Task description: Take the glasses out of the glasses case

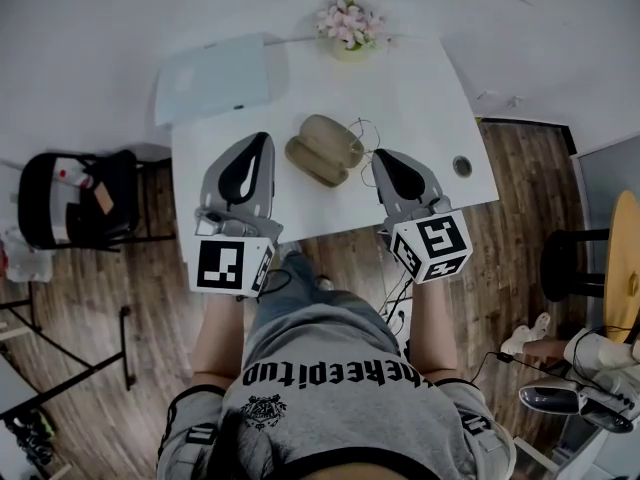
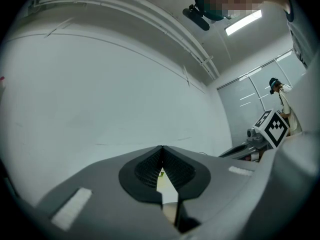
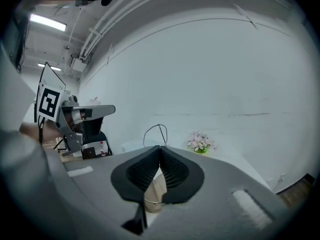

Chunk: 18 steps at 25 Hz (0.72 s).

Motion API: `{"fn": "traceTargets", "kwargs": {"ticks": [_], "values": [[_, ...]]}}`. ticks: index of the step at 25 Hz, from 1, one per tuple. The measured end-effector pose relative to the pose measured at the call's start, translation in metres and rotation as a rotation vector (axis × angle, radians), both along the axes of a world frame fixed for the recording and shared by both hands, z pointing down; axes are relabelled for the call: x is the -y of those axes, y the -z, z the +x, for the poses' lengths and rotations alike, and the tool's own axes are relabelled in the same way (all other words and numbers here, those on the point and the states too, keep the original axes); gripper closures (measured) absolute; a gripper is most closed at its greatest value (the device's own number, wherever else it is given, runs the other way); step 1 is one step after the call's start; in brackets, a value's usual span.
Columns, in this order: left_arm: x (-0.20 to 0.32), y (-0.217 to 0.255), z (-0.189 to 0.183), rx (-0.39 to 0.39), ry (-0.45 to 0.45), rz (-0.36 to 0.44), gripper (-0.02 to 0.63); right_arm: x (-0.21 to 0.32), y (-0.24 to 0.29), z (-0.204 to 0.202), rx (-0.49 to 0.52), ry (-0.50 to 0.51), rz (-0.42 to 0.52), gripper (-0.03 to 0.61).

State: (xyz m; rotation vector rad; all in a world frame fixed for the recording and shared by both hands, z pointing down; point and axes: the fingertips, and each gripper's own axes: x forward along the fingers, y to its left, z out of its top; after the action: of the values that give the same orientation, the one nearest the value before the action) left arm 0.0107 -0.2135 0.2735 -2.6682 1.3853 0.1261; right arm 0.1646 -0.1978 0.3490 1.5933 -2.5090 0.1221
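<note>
Right gripper (image 1: 379, 155) fingers pinch wire glasses (image 3: 159, 125) just right of open glasses case (image 1: 325, 148) on surface (image 1: 420, 88); case lies between grippers; left gripper (image 1: 265, 137) fingers pressed together, empty.

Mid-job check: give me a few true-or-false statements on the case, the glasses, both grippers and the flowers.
1. The case lies open on the table. True.
2. The right gripper is open and empty. False: it is shut on the thin wire glasses.
3. The flowers stand at the table's far edge. True.
4. The left gripper clamps the case. False: its jaws are together with nothing between them, beside the case.
</note>
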Motion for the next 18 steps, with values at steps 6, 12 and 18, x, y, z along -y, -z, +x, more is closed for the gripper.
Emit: {"fn": "traceTargets", "kwargs": {"ticks": [6,12,18], "values": [[-0.013,0.003,0.008,0.002,-0.027,0.011,0.595,-0.018,0.017,0.008,0.008,-0.028,0.051,0.574],[-0.028,0.008,0.016,0.005,-0.047,0.024,0.595,-0.038,0.036,0.016,0.019,-0.052,0.101,0.574],[-0.04,0.012,0.018,0.003,-0.058,0.033,0.595,-0.055,0.053,0.019,0.03,-0.072,0.148,0.574]]}}
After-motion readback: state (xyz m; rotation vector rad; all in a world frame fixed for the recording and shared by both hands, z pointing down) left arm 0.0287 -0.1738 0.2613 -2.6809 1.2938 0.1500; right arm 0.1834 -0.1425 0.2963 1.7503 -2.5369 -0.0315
